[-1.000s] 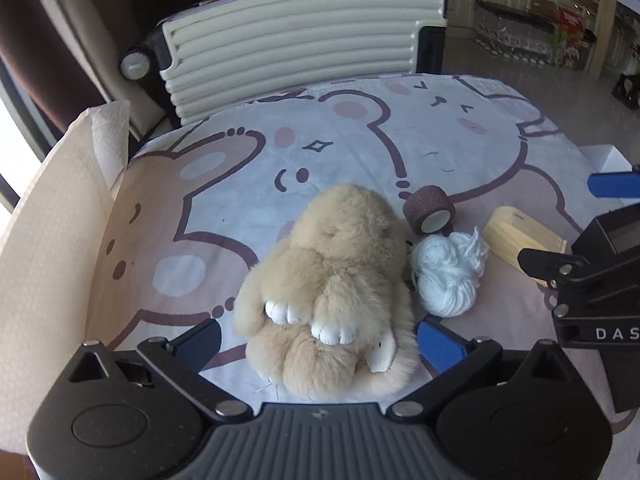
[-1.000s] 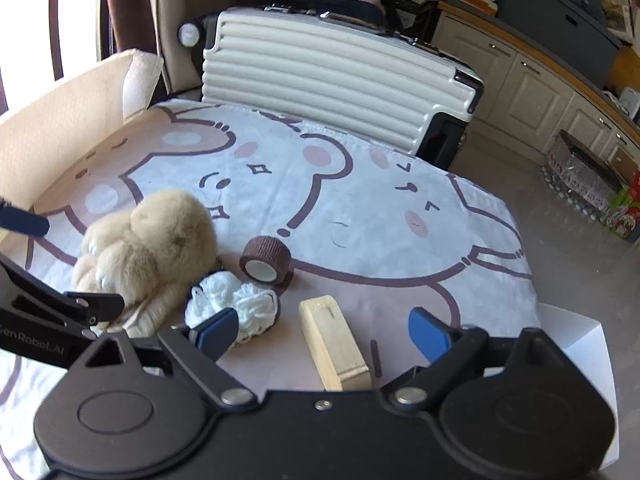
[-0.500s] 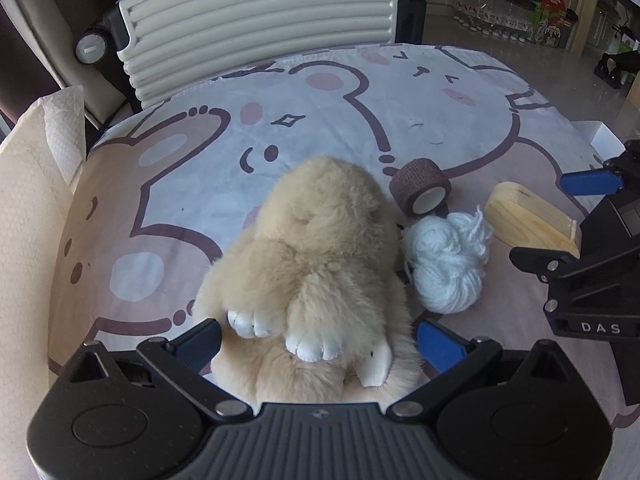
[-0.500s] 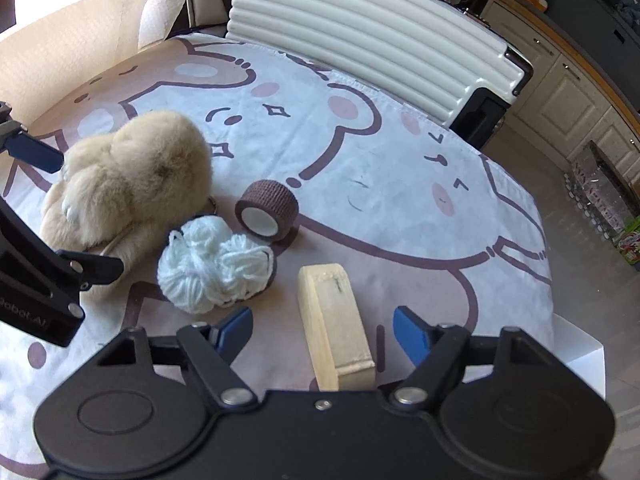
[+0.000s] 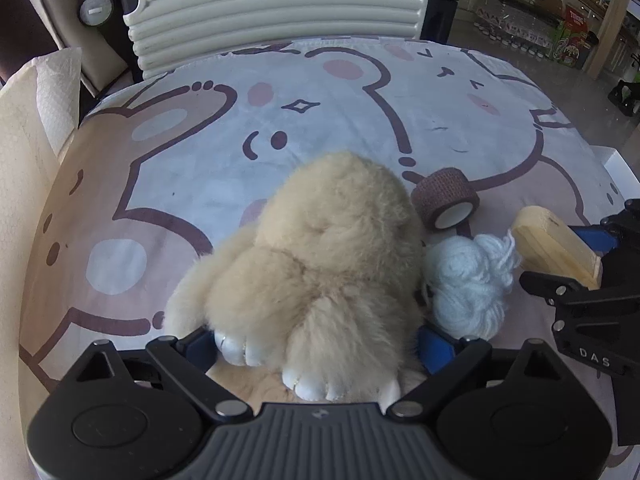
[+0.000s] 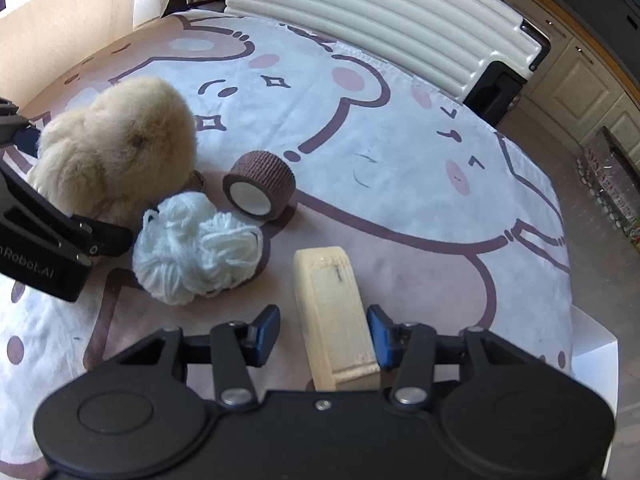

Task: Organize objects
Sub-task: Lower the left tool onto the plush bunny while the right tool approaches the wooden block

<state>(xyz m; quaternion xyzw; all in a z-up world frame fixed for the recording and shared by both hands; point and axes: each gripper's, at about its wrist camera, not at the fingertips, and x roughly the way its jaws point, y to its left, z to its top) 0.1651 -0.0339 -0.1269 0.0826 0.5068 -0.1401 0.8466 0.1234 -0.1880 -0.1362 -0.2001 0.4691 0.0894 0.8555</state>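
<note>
A beige plush bunny point(image 5: 320, 264) lies on the cartoon-print cloth point(image 5: 192, 168). My left gripper point(image 5: 316, 346) is open, its blue pads on either side of the bunny's rear paws. In the right wrist view the bunny point(image 6: 116, 148) is at the left. A pale wooden block point(image 6: 330, 312) lies between the fingers of my right gripper point(image 6: 324, 334), which is open with the right pad close to the block and the left pad apart from it. A white yarn ball point(image 6: 196, 248) and a brown tape roll point(image 6: 260, 186) lie between bunny and block.
A white ribbed suitcase point(image 5: 280, 4) stands behind the table. A beige padded wall point(image 5: 20, 160) borders the left side. A white box corner point(image 6: 592, 364) sits at the right edge. Kitchen cabinets point(image 6: 580, 80) are beyond.
Both grippers have moved forward and down. The bunny now sits between the left pads, and the right fingers have narrowed around the wooden block.
</note>
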